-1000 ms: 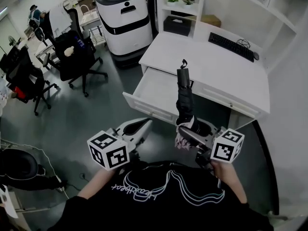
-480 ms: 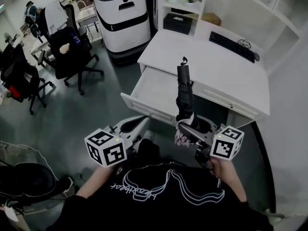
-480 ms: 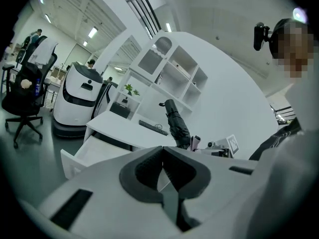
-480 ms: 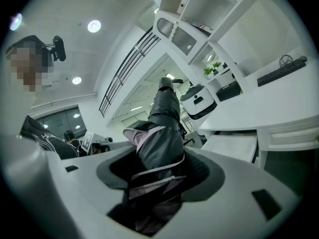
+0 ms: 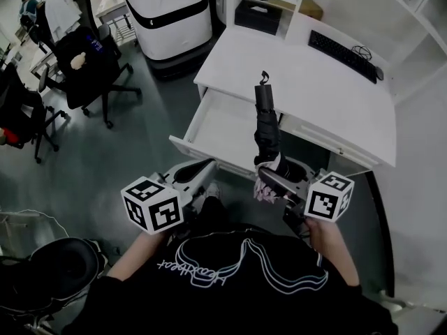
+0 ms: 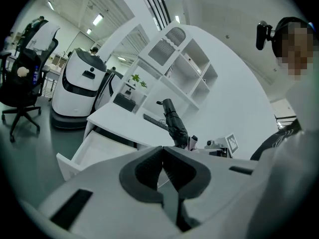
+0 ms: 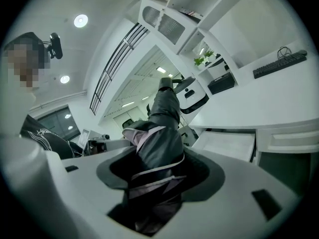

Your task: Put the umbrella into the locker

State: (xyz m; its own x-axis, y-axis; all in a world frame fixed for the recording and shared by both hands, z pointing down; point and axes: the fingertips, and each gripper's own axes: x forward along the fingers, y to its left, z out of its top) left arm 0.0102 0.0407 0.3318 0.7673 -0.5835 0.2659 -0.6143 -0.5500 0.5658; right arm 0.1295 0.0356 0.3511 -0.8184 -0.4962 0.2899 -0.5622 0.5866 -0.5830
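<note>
A folded black umbrella (image 5: 266,125) stands nearly upright over the open white drawer (image 5: 218,125) of the desk, its strap end up. My right gripper (image 5: 276,181) is shut on its lower, pinkish-lined end. In the right gripper view the umbrella (image 7: 160,128) fills the space between the pads of that gripper (image 7: 158,169). My left gripper (image 5: 207,167) hangs to the left of it, in front of the drawer, shut and holding nothing. In the left gripper view its jaws (image 6: 162,152) meet, with the umbrella (image 6: 174,122) and drawer (image 6: 97,146) beyond.
The white desk (image 5: 307,82) carries a black keyboard (image 5: 343,48) at the back right. A large white and black machine (image 5: 167,11) stands behind the drawer's left. Black office chairs (image 5: 87,61) fill the floor at the far left. Shelves (image 5: 269,5) rise behind the desk.
Both grippers have moved a little forward and down toward the desk. The umbrella stays in the right gripper, and the left gripper stays shut.
</note>
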